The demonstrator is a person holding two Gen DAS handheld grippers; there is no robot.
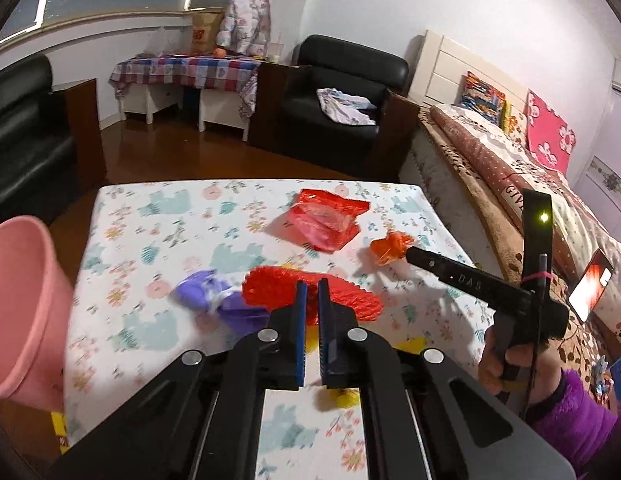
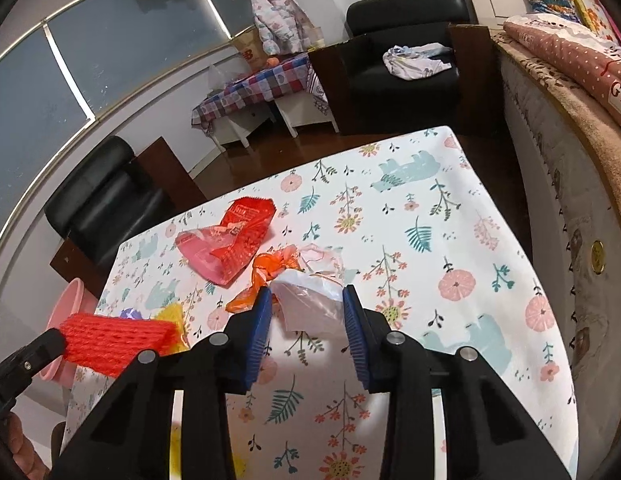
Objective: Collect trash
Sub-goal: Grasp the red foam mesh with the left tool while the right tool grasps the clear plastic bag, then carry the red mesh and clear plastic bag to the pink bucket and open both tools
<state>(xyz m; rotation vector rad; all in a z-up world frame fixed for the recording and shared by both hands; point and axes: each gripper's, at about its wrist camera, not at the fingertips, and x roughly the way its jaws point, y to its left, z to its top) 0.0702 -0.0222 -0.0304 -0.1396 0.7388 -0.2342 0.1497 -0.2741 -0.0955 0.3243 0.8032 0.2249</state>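
My left gripper (image 1: 313, 285) is shut on a red foam net (image 1: 350, 294), held above the floral table; it also shows in the right wrist view (image 2: 114, 342). A purple wad (image 1: 214, 296) lies just left of it. A red plastic bag (image 1: 324, 220) lies further back, also seen in the right wrist view (image 2: 230, 240). My right gripper (image 2: 306, 294) is open, its jaws on either side of a clear-white plastic bag (image 2: 310, 304). An orange wrapper (image 2: 266, 272) lies beside its left finger, and in the left wrist view (image 1: 390, 250) the right gripper (image 1: 410, 254) reaches it.
A pink bin (image 1: 22, 312) stands at the table's left edge, also in the right wrist view (image 2: 68, 304). Yellow scraps (image 2: 170, 316) lie near the net. A bed (image 2: 570, 160) runs along the right. Black armchairs (image 1: 334, 96) and a checked side table (image 1: 186, 70) stand beyond.
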